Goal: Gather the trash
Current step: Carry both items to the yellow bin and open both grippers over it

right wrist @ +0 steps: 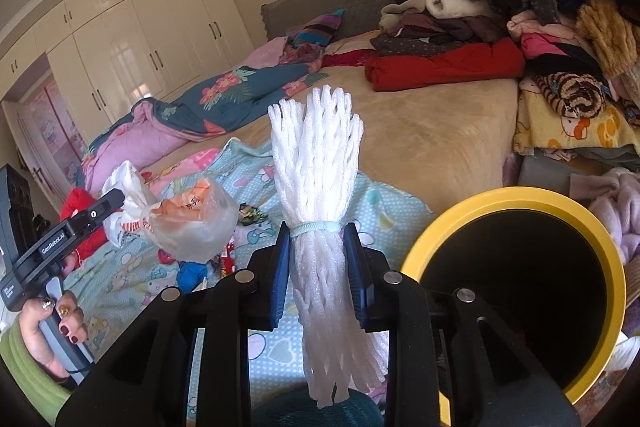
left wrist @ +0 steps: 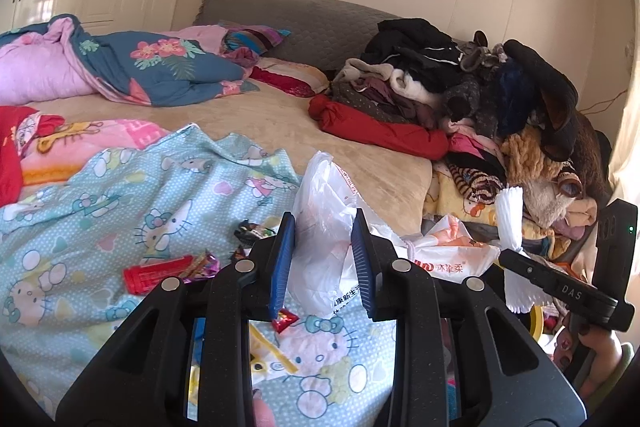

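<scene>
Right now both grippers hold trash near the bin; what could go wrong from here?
1. The left gripper pinches only a fold of the plastic bag; the hanging bulk might slip free.
2. The foam net bundle sticks out far beyond the right gripper; it could catch the yellow bin rim.
3. Wrappers on the sheet may be forgotten.

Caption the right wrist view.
Right gripper holds foam netting beside yellow bin; left gripper holds bag.

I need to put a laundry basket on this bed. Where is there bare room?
The tan sheet is bare between the floral quilt, the clothes pile and the Hello Kitty blanket. That blanket is crowded with wrappers.
</scene>
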{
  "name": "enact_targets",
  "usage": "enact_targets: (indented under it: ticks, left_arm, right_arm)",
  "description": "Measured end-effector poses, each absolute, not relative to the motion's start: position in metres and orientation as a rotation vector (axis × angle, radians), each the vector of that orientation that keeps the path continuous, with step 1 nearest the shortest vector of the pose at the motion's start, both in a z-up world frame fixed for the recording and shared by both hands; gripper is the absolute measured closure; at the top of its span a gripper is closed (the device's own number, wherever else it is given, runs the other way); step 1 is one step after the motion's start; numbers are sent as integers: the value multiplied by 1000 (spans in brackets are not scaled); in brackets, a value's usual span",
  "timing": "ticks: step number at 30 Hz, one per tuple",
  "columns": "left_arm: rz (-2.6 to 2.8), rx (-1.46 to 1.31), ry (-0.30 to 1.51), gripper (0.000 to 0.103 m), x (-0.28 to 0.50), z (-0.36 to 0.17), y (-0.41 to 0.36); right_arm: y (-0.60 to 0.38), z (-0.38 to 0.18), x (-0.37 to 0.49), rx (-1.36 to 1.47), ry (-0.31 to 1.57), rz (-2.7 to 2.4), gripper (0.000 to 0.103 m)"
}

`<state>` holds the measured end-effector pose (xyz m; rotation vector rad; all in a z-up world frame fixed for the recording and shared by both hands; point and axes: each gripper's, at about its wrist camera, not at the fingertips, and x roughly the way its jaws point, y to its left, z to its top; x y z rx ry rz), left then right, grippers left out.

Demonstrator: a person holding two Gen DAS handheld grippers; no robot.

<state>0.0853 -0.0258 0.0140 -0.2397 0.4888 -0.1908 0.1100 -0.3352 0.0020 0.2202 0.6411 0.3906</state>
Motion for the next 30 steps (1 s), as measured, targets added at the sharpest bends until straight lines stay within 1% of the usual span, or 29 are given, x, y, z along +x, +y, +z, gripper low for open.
enact_targets:
  ticks: [19,30]
  left_arm:
    - [-280,-162,506,81,93,20,-93]
    - [-330,-100,529,81,100,12,-137]
  right_arm:
    - [-409,6,101,304,595,257,78]
    - [-449,1,98,360,580,177,78]
